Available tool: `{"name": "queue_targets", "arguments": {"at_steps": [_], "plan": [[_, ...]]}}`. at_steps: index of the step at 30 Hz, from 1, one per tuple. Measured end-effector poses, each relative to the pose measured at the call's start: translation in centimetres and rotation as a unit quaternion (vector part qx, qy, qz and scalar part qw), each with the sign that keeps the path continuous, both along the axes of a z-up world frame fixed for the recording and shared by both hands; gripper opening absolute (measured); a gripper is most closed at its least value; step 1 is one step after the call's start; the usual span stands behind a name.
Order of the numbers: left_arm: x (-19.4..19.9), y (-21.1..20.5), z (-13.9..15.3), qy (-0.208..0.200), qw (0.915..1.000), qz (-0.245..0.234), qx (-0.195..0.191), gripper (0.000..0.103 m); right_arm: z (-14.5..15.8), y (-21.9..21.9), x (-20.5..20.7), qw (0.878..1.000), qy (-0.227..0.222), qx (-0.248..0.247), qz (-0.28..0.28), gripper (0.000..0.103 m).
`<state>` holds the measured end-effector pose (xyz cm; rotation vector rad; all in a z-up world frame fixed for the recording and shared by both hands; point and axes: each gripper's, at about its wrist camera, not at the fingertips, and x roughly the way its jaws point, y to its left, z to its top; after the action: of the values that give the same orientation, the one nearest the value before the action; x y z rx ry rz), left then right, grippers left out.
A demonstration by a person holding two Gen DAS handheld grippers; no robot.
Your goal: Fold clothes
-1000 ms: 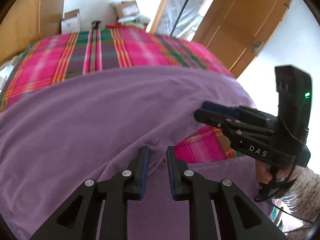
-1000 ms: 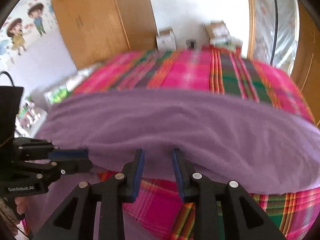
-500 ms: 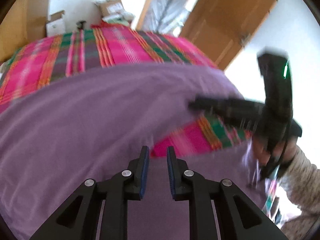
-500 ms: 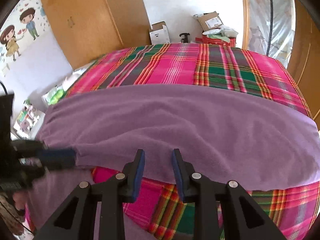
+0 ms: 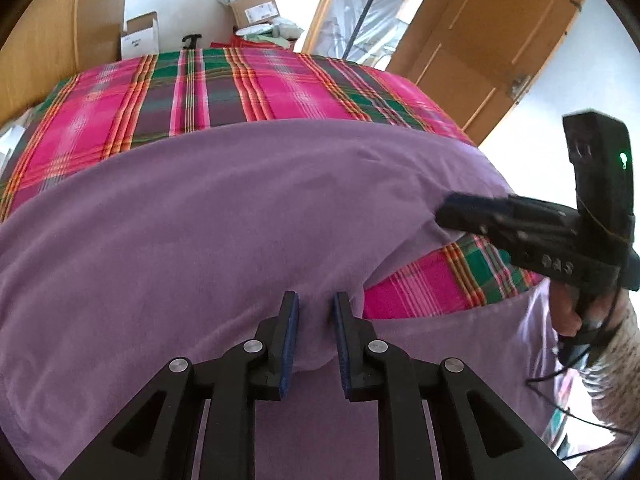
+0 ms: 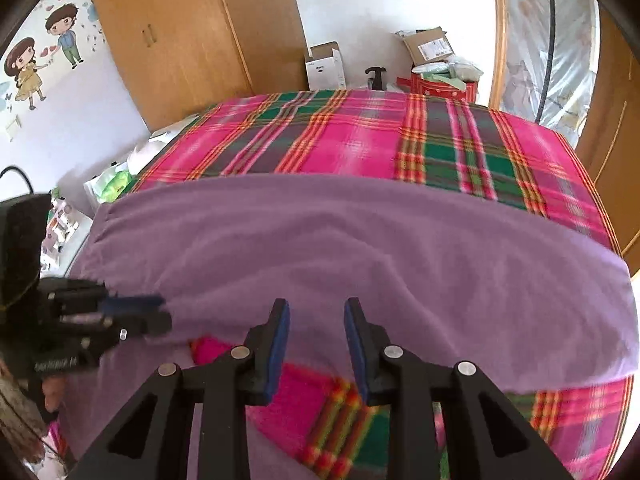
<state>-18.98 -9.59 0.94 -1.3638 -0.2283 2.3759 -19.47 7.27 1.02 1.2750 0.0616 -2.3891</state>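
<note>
A large purple garment (image 5: 224, 220) lies across a bed with a pink and green plaid cover (image 5: 208, 92). My left gripper (image 5: 314, 304) is shut on a fold of the near purple edge, cloth bunched between its blue pads. My right gripper (image 6: 316, 308) holds the same near edge further right, its jaws narrowly apart with purple cloth between them. Each gripper shows in the other's view: the right one (image 5: 472, 216) at the cloth's right corner, the left one (image 6: 132, 312) at its left corner. The garment (image 6: 340, 248) is doubled over, with plaid showing beneath the lifted edge.
Wooden wardrobe (image 6: 180, 32) and cardboard boxes (image 6: 326, 64) stand beyond the bed's far end. A wooden door (image 5: 480, 40) is at the right. Clutter (image 6: 116, 184) lies on the floor left of the bed. The far half of the bed cover is bare.
Both grippers have carried the near purple edge a little forward over the bed, and the two grippers have drawn further apart. Their jaws look the same.
</note>
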Motion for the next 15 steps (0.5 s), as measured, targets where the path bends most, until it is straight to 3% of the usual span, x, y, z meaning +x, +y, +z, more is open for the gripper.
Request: {"name": "queue_targets", "arguments": {"at_steps": [8,15], "plan": [[1.8,-0.8,-0.7,-0.010,0.9999,-0.012,0.002,0.018,-2.2,-2.3,0.4,0.999,-0.012,0.046,0.026,0.029],[3.1,-4.0,0.1,-0.007,0.9997,0.022,-0.005,0.018,0.9,-0.8,1.2,0.999,0.007,0.052,0.010,0.029]]}}
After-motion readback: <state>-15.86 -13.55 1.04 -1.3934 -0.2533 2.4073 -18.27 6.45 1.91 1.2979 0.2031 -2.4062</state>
